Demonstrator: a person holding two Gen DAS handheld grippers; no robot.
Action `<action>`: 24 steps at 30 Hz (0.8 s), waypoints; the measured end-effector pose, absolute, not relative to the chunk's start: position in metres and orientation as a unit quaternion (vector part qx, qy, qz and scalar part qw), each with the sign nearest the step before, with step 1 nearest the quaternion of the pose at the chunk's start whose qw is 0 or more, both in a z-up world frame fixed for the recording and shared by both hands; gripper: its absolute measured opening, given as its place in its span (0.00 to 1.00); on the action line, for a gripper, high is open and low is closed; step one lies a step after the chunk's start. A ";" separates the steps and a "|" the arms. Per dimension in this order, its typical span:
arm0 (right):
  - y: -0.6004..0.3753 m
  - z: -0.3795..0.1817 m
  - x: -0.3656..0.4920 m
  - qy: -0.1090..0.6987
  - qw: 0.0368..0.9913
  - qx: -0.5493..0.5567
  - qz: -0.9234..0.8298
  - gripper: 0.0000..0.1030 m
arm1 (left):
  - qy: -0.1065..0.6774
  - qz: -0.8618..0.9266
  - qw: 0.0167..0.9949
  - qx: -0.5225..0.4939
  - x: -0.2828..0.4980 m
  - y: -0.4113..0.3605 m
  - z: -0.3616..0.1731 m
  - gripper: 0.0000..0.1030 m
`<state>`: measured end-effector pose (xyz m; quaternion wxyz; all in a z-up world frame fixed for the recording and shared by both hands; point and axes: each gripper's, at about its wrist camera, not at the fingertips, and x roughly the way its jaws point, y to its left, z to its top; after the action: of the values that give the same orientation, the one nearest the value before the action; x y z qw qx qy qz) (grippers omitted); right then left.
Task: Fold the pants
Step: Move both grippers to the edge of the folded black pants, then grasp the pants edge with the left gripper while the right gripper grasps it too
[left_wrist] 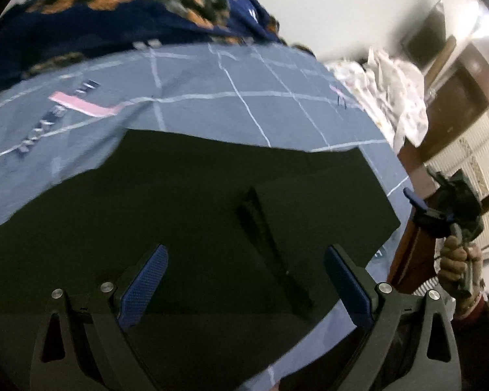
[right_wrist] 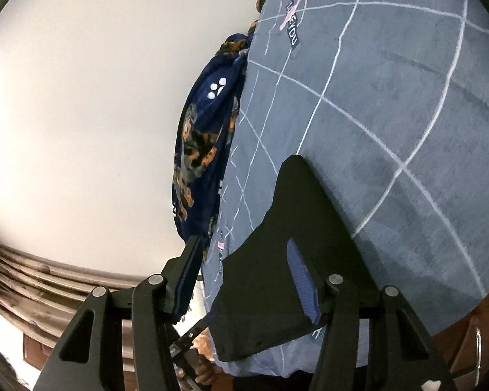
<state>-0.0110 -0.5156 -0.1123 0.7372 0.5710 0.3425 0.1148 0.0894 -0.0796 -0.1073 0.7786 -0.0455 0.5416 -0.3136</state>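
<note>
The black pants (left_wrist: 185, 202) lie folded and flat on a blue-grey bedsheet (left_wrist: 212, 97) with white grid lines. In the right wrist view the pants (right_wrist: 287, 244) show as a dark flat shape near the bed's edge. My left gripper (left_wrist: 244, 280) is open and empty, hovering just above the pants. My right gripper (right_wrist: 247, 277) is open and empty above the pants' near edge. The right gripper also shows in the left wrist view (left_wrist: 440, 208), held in a hand beside the bed.
A navy blanket (left_wrist: 114, 16) with orange and grey print lies along the far side of the bed, next to a white wall (right_wrist: 81, 114). A white crumpled cloth (left_wrist: 394, 91) lies at the bed's end. Wooden furniture (left_wrist: 456, 104) stands beyond.
</note>
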 end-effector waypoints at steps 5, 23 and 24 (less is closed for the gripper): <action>-0.505 -0.113 -0.007 0.357 0.744 0.551 0.123 0.58 | 0.588 -0.313 0.743 -0.055 0.105 -0.106 -0.134 0.94; -0.509 -0.128 -0.010 0.368 0.732 0.563 0.110 0.66 | 0.587 -0.305 0.744 -0.089 0.125 -0.119 -0.143 0.13; -0.509 -0.129 -0.010 0.368 0.731 0.565 0.109 0.66 | 0.581 -0.306 0.749 -0.084 0.124 -0.119 -0.140 0.10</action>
<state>-0.0105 -0.5091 -0.1287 0.7309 0.5646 0.3676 0.1088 0.1238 -0.1188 -0.1400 0.7493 -0.0837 0.5812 -0.3062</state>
